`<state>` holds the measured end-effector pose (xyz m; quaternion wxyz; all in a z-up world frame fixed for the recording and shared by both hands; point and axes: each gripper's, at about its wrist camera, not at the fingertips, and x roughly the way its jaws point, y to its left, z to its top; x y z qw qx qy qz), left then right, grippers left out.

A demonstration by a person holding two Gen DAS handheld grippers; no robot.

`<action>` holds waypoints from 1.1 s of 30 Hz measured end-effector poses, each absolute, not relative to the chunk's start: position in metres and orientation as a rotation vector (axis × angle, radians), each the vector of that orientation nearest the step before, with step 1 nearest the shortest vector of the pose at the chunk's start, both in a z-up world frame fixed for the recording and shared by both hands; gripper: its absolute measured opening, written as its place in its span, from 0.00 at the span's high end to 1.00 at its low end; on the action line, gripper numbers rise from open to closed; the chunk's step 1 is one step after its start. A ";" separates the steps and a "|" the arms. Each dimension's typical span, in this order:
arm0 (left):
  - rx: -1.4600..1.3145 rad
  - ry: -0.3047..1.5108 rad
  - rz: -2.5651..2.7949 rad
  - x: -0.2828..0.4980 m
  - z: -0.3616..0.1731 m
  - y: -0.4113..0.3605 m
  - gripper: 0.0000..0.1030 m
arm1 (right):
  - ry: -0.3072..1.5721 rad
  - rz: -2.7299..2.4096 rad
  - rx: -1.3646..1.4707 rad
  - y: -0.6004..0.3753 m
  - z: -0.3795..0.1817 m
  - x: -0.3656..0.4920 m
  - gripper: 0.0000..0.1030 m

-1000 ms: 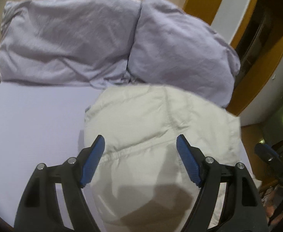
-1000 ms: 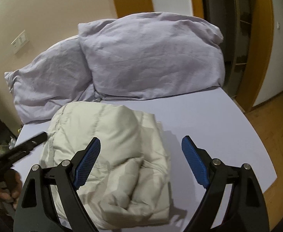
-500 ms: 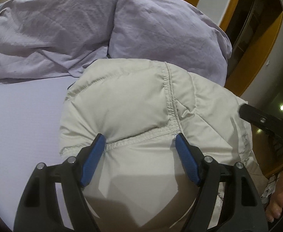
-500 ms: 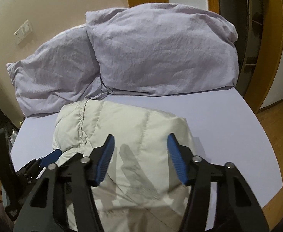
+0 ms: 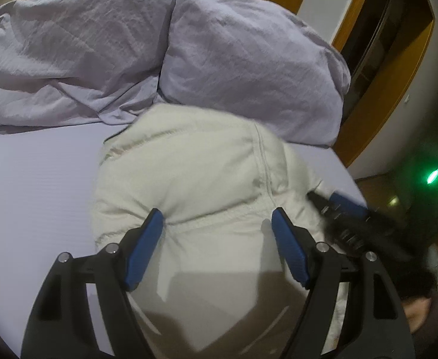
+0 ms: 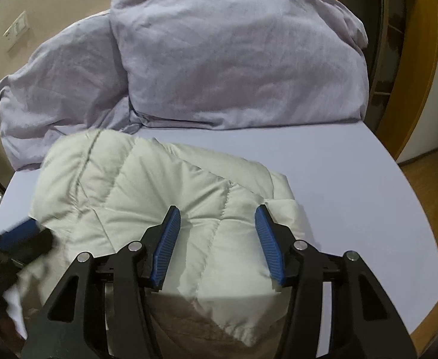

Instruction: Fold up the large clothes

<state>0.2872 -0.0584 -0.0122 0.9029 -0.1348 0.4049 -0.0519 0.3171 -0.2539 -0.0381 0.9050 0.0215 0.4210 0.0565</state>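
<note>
A cream puffy jacket [image 5: 189, 173] lies folded into a bundle on the lilac bed sheet [image 5: 33, 179]. My left gripper [image 5: 217, 218] is pushed down on its near part, jaws wide, and a seamed bulge of fabric rises between the blue pads [image 5: 147, 239]. My right gripper [image 6: 217, 215] presses on the jacket [image 6: 147, 179] near its right edge. Its jaws are closing, narrower than the left's, with a quilted bulge between them. The right gripper [image 5: 338, 209] shows blurred at the jacket's right side in the left wrist view. The left gripper [image 6: 21, 236] shows at the jacket's left side in the right wrist view.
Two lilac pillows [image 6: 234, 53] [image 6: 63, 83] lean against the wall behind the jacket. The bare sheet [image 6: 353, 179] stretches to the right of the jacket up to the bed's edge. A wooden door frame [image 6: 416, 68] and floor lie beyond it.
Both grippers came down onto the jacket. The right gripper's jaws narrowed from wide to about half, and it moved from the jacket's edge to over its quilted top.
</note>
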 end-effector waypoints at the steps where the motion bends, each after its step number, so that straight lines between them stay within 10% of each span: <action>1: -0.290 0.830 -0.105 0.289 -0.009 -0.056 0.27 | 0.867 0.114 0.039 -0.253 -0.040 0.316 0.48; 33: -0.089 0.784 0.049 0.326 -0.055 -0.062 0.16 | 0.813 0.067 0.044 -0.250 -0.031 0.336 0.30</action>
